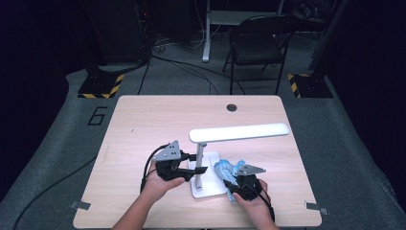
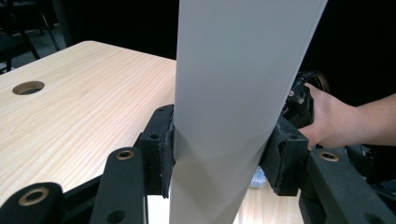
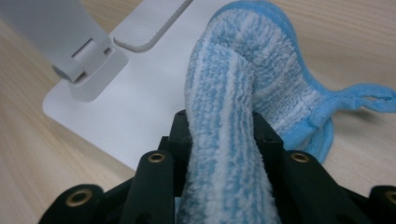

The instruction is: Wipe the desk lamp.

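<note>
- Left hand (image 1: 160,184) comes in from the bottom edge of the high view, forearm angled up and to the right; the left gripper (image 1: 191,164) lies roughly level, aimed right at the desk lamp (image 1: 210,158).
- Left jaws closed on the lamp's upright stem (image 2: 233,107): in the left gripper view the flat white stem stands between the two black pads, both pressing its edges.
- Lamp stands on its white base (image 1: 210,188) near the front middle of the tabletop (image 1: 143,124); its long head (image 1: 239,132) reaches level to the right above.
- Right hand (image 1: 253,199) enters at the bottom right, with the right gripper (image 1: 229,175) pointing up and left toward the lamp base.
- Right jaws clamped on a blue-and-white cloth (image 3: 233,140): a folded band of it runs up between them, squeezed on both sides.
- The cloth's free end bunches beyond the jaws, resting partly on the right edge of the base (image 3: 140,107) and partly on the tabletop, just beside the stem's foot hinge (image 3: 88,60).
</note>
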`<move>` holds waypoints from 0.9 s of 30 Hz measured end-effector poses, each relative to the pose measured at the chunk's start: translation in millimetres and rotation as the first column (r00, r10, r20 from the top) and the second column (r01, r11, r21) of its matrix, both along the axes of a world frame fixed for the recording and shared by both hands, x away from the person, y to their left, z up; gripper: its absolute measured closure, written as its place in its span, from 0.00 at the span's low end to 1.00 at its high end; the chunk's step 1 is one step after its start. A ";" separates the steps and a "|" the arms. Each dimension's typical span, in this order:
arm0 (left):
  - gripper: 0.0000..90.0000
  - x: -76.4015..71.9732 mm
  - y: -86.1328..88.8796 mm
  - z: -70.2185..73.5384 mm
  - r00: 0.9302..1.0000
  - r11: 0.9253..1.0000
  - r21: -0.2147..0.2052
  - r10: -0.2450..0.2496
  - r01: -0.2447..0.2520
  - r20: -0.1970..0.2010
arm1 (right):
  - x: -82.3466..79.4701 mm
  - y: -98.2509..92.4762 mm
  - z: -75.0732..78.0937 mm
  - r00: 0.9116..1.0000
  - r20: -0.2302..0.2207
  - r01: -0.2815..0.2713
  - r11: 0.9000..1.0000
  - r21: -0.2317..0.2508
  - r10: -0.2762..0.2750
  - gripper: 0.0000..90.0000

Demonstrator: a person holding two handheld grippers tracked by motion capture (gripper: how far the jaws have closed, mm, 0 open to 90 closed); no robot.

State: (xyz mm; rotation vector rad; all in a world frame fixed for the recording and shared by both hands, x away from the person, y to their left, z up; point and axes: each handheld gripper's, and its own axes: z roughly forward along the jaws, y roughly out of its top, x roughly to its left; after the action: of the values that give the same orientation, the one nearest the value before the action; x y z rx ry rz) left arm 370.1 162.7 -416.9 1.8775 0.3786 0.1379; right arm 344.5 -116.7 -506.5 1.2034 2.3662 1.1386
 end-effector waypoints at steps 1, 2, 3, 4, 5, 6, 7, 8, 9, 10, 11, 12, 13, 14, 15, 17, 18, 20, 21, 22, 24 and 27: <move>0.57 0.0 0.0 0.1 1.000 1.000 0.001 -0.002 0.002 0.001 | 1.3 -0.6 -0.4 1.000 0.006 -0.008 1.000 -0.004 0.008 0.75; 0.57 0.4 0.1 -0.2 1.000 1.000 -0.003 -0.007 0.007 -0.001 | 3.0 -0.2 -0.6 1.000 -0.007 -0.001 1.000 -0.005 0.000 0.75; 0.57 0.6 0.7 -0.2 1.000 1.000 -0.004 -0.007 0.007 -0.006 | 7.4 0.0 -1.8 1.000 0.000 -0.005 1.000 0.000 0.005 0.75; 0.57 1.0 1.1 -0.2 1.000 1.000 -0.003 -0.012 0.012 -0.006 | 10.8 0.5 -1.9 1.000 -0.016 -0.001 1.000 0.008 0.001 0.74; 0.57 1.2 1.4 -0.1 1.000 1.000 -0.002 -0.011 0.011 -0.005 | 14.7 1.5 -2.3 1.000 -0.021 0.008 1.000 0.017 -0.007 0.74; 0.57 1.7 1.7 0.1 1.000 1.000 0.000 -0.010 0.010 -0.005 | 17.9 3.1 -2.4 0.999 -0.026 0.023 0.999 0.021 -0.023 0.74; 0.57 2.2 2.1 0.5 1.000 1.000 0.005 -0.016 0.016 -0.006 | 22.7 3.7 -2.5 1.000 -0.014 0.013 1.000 0.010 -0.013 0.74; 0.57 2.5 2.2 0.6 1.000 1.000 0.007 -0.017 0.018 -0.007 | 27.2 6.4 -2.9 1.000 -0.005 0.029 0.999 0.014 -0.029 0.74; 0.57 2.6 2.4 0.7 1.000 1.000 0.009 -0.019 0.019 -0.008 | 33.3 9.1 -2.8 0.999 0.000 0.033 0.999 0.009 -0.033 0.74; 0.57 2.6 2.3 0.6 1.000 1.000 0.007 -0.019 0.019 -0.008 | 36.9 10.5 -2.4 0.999 -0.001 0.034 0.999 0.000 -0.034 0.74; 0.57 2.6 2.5 0.8 1.000 1.000 0.010 -0.020 0.020 -0.008 | 42.5 13.0 -2.5 0.999 0.011 0.038 0.999 -0.007 -0.038 0.74; 0.57 2.6 2.3 0.6 1.000 1.000 0.008 -0.019 0.020 -0.008 | 47.7 15.9 -2.0 0.999 0.009 0.045 0.999 -0.012 -0.045 0.74; 0.57 2.6 2.3 0.8 1.000 1.000 0.010 -0.019 0.019 -0.007 | 51.8 18.0 -1.9 0.999 0.006 0.054 0.998 -0.013 -0.054 0.74; 0.57 2.7 2.4 0.8 1.000 1.000 0.010 -0.019 0.019 -0.007 | 58.5 21.1 -1.1 0.998 -0.005 0.063 0.998 -0.016 -0.063 0.74; 0.57 2.7 2.3 0.8 1.000 1.000 0.011 -0.020 0.020 -0.006 | 65.3 23.4 -1.1 0.998 0.003 0.064 0.998 -0.021 -0.064 0.73; 0.57 2.7 2.3 0.7 1.000 1.000 0.011 -0.020 0.020 -0.003 | 77.2 26.7 -0.5 0.998 0.003 0.063 0.997 -0.035 -0.063 0.73; 0.57 2.7 2.3 0.5 1.000 1.000 0.010 -0.020 0.020 -0.002 | 83.2 28.6 -0.5 0.998 0.004 0.065 0.997 -0.030 -0.065 0.73; 0.57 2.6 2.1 0.0 1.000 1.000 0.004 -0.017 0.017 0.001 | 93.4 31.4 0.1 0.997 -0.004 0.075 0.997 -0.030 -0.075 0.73; 0.57 2.5 2.2 0.0 1.000 1.000 0.007 -0.015 0.015 0.002 | 98.6 34.0 0.2 0.996 -0.009 0.092 0.996 -0.020 -0.092 0.72; 0.57 2.3 2.2 -0.2 1.000 1.000 0.005 -0.015 0.015 0.002 | 101.3 35.2 0.4 0.995 -0.016 0.095 0.995 -0.016 -0.096 0.72; 0.57 2.1 2.1 -0.3 1.000 1.000 0.004 -0.015 0.015 0.002 | 107.0 36.7 1.0 0.995 -0.022 0.101 0.995 -0.018 -0.101 0.72; 0.57 1.7 1.3 -0.5 1.000 1.000 0.003 -0.010 0.010 0.005 | 108.7 37.1 1.0 0.994 -0.040 0.101 0.995 -0.001 -0.101 0.71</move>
State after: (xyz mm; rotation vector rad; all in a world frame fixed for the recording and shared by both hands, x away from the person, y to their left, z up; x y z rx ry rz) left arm 371.8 164.0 -417.4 1.8809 0.3658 0.1366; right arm 453.3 -79.7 -505.5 1.3419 2.3051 1.0934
